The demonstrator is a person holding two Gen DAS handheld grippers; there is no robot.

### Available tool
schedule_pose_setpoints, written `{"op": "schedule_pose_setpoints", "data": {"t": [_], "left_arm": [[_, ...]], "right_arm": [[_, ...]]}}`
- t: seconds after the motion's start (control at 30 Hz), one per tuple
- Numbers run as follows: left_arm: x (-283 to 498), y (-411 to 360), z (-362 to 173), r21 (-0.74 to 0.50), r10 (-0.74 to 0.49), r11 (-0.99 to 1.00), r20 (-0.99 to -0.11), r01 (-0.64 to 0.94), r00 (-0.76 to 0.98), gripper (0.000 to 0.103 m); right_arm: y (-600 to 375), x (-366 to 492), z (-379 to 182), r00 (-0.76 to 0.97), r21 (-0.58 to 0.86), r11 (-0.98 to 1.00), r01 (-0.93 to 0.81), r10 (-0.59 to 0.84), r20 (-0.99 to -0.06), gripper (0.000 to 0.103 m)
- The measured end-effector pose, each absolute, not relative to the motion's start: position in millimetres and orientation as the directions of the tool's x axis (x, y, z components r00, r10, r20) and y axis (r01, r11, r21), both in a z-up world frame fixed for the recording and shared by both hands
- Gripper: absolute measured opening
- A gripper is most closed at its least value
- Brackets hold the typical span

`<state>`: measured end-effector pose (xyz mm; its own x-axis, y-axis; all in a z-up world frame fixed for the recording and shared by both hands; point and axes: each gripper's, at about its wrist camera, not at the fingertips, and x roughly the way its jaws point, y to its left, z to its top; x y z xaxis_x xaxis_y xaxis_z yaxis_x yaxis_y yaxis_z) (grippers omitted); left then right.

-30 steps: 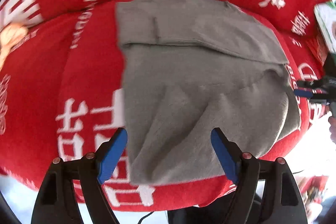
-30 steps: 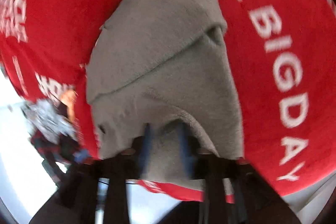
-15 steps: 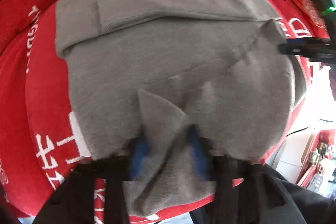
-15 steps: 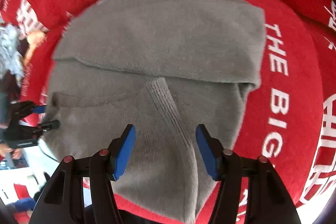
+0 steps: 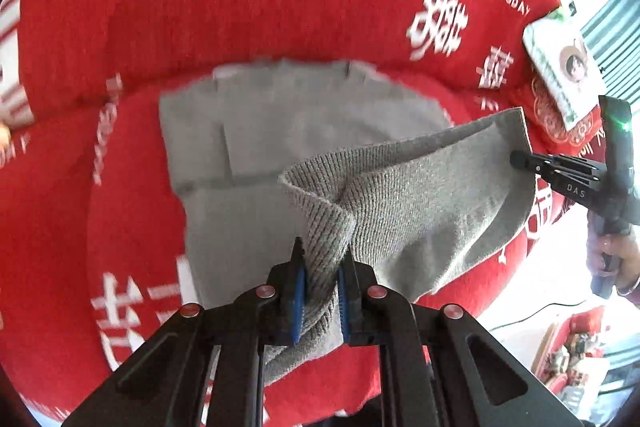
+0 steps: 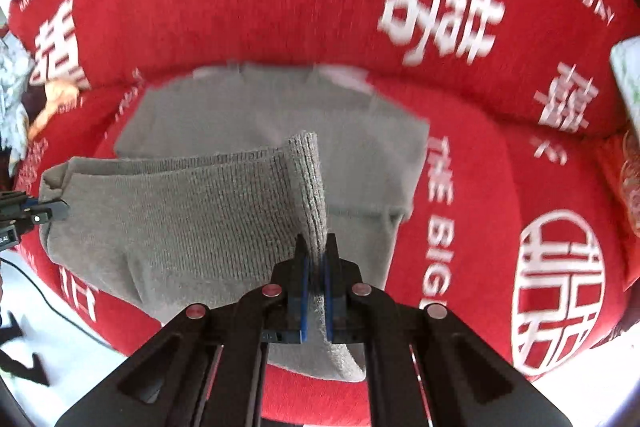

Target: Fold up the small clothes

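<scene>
Our left gripper (image 5: pixel 320 267) is pinching the ribbed hem of the grey knit garment (image 5: pixel 420 195): the blue pads are pressed together on a bunched fold of the knit, which stands up between the black fingers and spills down below them. Our right gripper (image 6: pixel 316 259) does the same at the other end of that hem, its pads squeezed tight on a narrow ridge of ribbing (image 6: pixel 308 179) that rises straight up out of the jaws.

Between our two grips the lower edge of the garment is raised off the cushion and hangs as a slack band. In the left wrist view it runs from our pads out to the right, where the tip of the right gripper (image 5: pixel 520 159) bites its far corner and a hand (image 5: pixel 616 255) wraps the handle below. In the right wrist view the band stretches left to the left gripper (image 6: pixel 60 209) at the frame's edge.

Beyond the raised hem, the rest of the garment (image 6: pixel 260 107) lies flat on the red sofa cover (image 6: pixel 280 7), its top edge reaching the crease where seat meets backrest. White characters and the words "THE BIG DAY" (image 6: pixel 440 211) are printed on the cover just right of the garment. A white and green packet (image 5: pixel 556 67) rests well apart on the sofa's right side.
</scene>
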<state>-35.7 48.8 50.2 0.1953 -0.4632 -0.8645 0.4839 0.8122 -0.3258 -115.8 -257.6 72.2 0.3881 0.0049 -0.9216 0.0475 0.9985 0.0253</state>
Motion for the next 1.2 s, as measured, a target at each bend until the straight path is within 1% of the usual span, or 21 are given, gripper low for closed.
{"op": "schedule_pose_setpoints", "data": {"t": [0.13, 0.33, 0.47, 0.6, 0.63, 0.73, 0.8, 0.87, 0.9, 0.93, 0.97, 1.0, 1.03, 1.07, 1.1, 1.13, 1.2], "left_arm": [[5, 35, 66, -0.288, -0.452, 0.827, -0.851, 0.483, 0.266, 0.015], [71, 9, 50, -0.253, -0.418, 0.851, -0.857, 0.461, 0.302, 0.015], [116, -10, 13, -0.237, -0.379, 0.872, -0.880, 0.427, 0.287, 0.015], [151, -24, -32, -0.192, -0.305, 0.904, -0.915, 0.381, 0.263, 0.015], [155, -25, -38, -0.174, -0.281, 0.915, -0.922, 0.365, 0.265, 0.015], [172, -16, -53, -0.053, -0.134, 0.963, -0.944, 0.264, 0.301, 0.015], [181, -2, -57, -0.035, -0.094, 0.979, -0.952, 0.201, 0.291, 0.015], [183, 11, -56, -0.028, -0.073, 0.986, -0.959, 0.164, 0.275, 0.015], [184, 18, -53, -0.031, -0.070, 0.988, -0.962, 0.150, 0.264, 0.015], [183, 23, -51, -0.035, -0.071, 0.989, -0.964, 0.145, 0.257, 0.015], [180, 29, -47, -0.036, -0.071, 0.989, -0.966, 0.141, 0.250, 0.015], [177, 32, -45, -0.033, -0.067, 0.990, -0.967, 0.140, 0.247, 0.015], [172, 35, -40, -0.028, -0.061, 0.990, -0.969, 0.137, 0.239, 0.020], [166, 38, -37, -0.027, -0.057, 0.991, -0.971, 0.131, 0.231, 0.031], [158, 40, -34, -0.024, -0.051, 0.993, -0.972, 0.119, 0.230, 0.067], [150, 42, -29, -0.007, -0.033, 0.995, -0.968, 0.104, 0.250, 0.089], [135, 42, -21, 0.007, -0.017, 0.996, -0.963, 0.088, 0.270, 0.089]], "right_arm": [[-270, -81, 87, 0.442, 0.022, 0.998, 0.055, -0.005, -0.897, 0.006], [-292, -12, 75, 0.438, 0.036, 0.998, 0.058, 0.007, -0.899, 0.006], [-309, 33, 40, 0.396, 0.049, 0.996, 0.072, 0.017, -0.918, 0.006], [-325, 72, -14, 0.319, 0.085, 0.991, 0.107, 0.047, -0.947, 0.006], [-327, 78, -25, 0.302, 0.088, 0.990, 0.111, 0.051, -0.952, 0.006], [-331, 93, -62, 0.244, 0.097, 0.987, 0.126, 0.064, -0.968, 0.006], [-336, 96, -76, 0.218, 0.128, 0.981, 0.143, 0.095, -0.971, 0.006], [-346, 96, -84, 0.204, 0.198, 0.964, 0.179, 0.161, -0.966, 0.007], [-352, 97, -83, 0.202, 0.224, 0.954, 0.198, 0.184, -0.962, 0.009], [-359, 96, -82, 0.200, 0.243, 0.944, 0.225, 0.199, -0.959, 0.024], [-364, 95, -80, 0.190, 0.225, 0.941, 0.252, 0.180, -0.965, 0.043], [-369, 92, -76, 0.186, 0.206, 0.939, 0.274, 0.159, -0.970, 0.049], [-374, 87, -67, 0.203, 0.208, 0.934, 0.290, 0.152, -0.967, 0.049], [-375, 83, -59, 0.223, 0.227, 0.929, 0.291, 0.165, -0.961, 0.049], [-372, 78, -47, 0.260, 0.279, 0.921, 0.271, 0.209, -0.942, 0.049], [-365, 74, -35, 0.292, 0.337, 0.913, 0.231, 0.266, -0.919, 0.049], [-338, 74, -21, 0.290, 0.434, 0.893, 0.121, 0.387, -0.875, 0.049]]}}
